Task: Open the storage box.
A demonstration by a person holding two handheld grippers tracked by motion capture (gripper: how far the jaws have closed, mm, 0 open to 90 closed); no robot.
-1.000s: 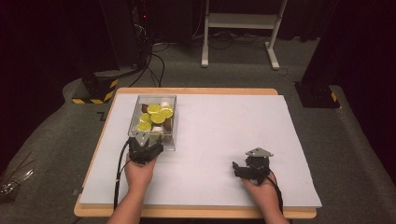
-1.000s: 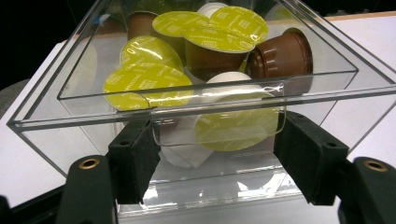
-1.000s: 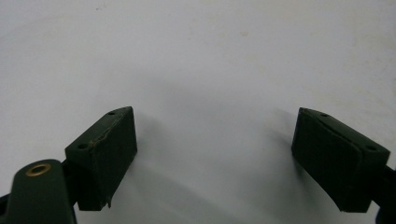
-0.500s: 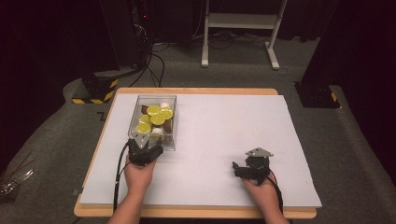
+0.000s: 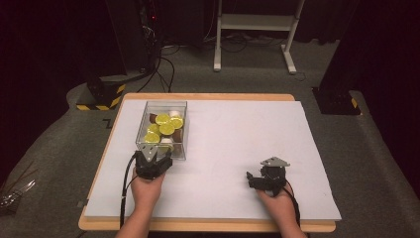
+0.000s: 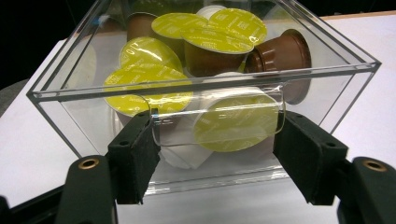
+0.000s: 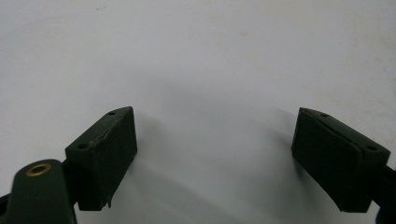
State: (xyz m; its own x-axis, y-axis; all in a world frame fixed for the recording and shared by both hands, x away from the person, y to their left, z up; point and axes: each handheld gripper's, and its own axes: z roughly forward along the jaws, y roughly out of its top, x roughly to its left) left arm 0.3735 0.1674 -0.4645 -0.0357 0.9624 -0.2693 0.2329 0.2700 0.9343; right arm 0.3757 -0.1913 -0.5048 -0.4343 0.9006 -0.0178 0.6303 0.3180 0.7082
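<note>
A clear plastic box (image 5: 181,130) stands at the left of the white table top and holds several coffee capsules (image 5: 167,128) with yellow-green lids and brown or white bodies. In the left gripper view the capsules (image 6: 236,122) show through the near wall. A clear tab (image 6: 177,133) sticks out from that wall. My left gripper (image 6: 217,126) is at the box's near end (image 5: 154,153), its two pads against the tab's side edges. My right gripper (image 5: 255,179) rests low at the front right of the table, jaws wide apart (image 7: 215,154) over bare white surface, nothing between them.
The white sheet (image 5: 237,134) covers a wooden table (image 5: 208,96). Beyond the table are a dark floor, cables, a white metal stand (image 5: 255,25) and a yellow-black striped base (image 5: 101,96). A cable trails from each gripper toward the front edge.
My left gripper has shifted very slightly at the box's near end. The box and the right gripper are where they were.
</note>
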